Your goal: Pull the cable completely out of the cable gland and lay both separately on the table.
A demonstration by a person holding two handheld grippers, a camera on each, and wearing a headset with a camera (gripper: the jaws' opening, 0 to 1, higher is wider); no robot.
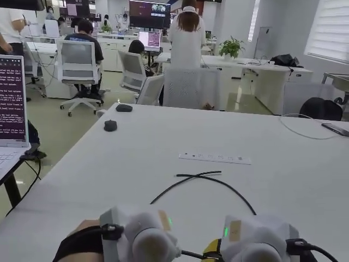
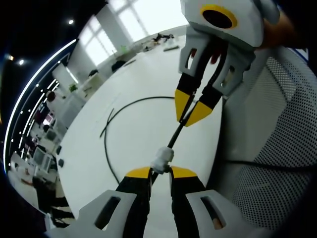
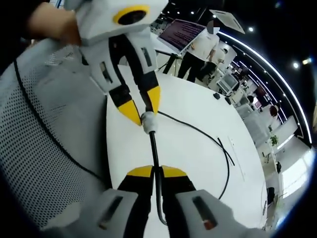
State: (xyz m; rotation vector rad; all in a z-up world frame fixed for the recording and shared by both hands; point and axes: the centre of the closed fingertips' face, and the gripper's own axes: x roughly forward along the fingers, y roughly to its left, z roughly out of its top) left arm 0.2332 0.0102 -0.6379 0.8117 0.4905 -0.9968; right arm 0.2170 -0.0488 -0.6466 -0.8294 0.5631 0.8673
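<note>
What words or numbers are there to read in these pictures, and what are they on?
Nothing here is clear enough to quote.
Laptop screen: rows of white text, too blurred to read.
White strip: tiny dark marks, too small to read.
Far monitor: too blurred to read.
Cable and gland: no writing that I can see.
</note>
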